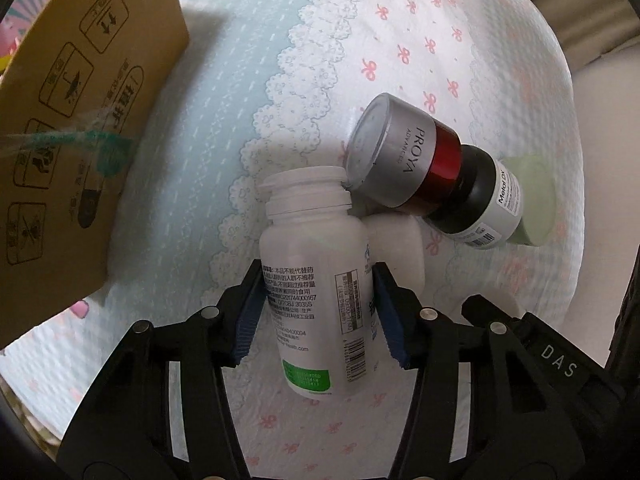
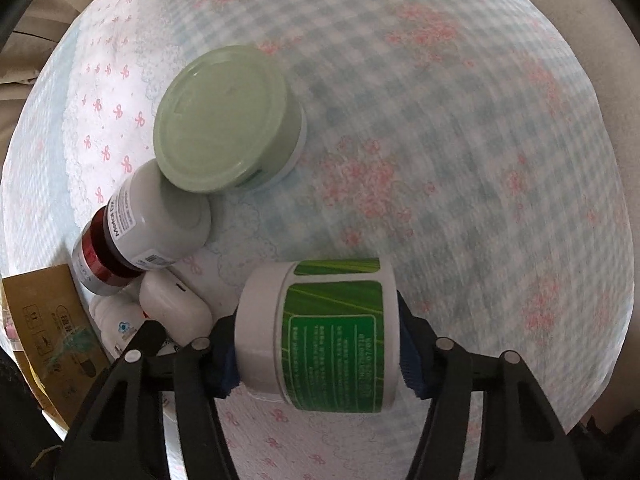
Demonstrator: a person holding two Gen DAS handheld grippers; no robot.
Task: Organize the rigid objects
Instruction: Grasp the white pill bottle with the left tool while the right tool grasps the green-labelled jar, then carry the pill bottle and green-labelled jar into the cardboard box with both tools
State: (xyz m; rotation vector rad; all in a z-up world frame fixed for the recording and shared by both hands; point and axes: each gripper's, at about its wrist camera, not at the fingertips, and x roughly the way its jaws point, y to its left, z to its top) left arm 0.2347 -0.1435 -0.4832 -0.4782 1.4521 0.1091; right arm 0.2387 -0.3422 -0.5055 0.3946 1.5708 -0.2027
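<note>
My left gripper [image 1: 318, 312] is shut on a white pill bottle [image 1: 312, 280] with printed label, held above the bedspread. Its cap end touches a silver and red PROYA jar [image 1: 404, 160] lying on its side. A black-and-white jar [image 1: 492, 204] lies behind it, with a pale green lidded jar [image 1: 536, 200] beyond. A small white case [image 1: 396, 248] lies under the bottle. My right gripper [image 2: 318, 356] is shut on a white jar with a green label [image 2: 324, 332]. The green lidded jar [image 2: 228, 120] and the white jar [image 2: 160, 220] lie ahead to its left.
A cardboard box [image 1: 76, 120] stands at the left on the bedspread [image 1: 240, 60]; it also shows in the right wrist view [image 2: 52, 316]. The white case [image 2: 176, 308] lies beside my right gripper. Beige fabric borders the bed at the far right [image 1: 580, 20].
</note>
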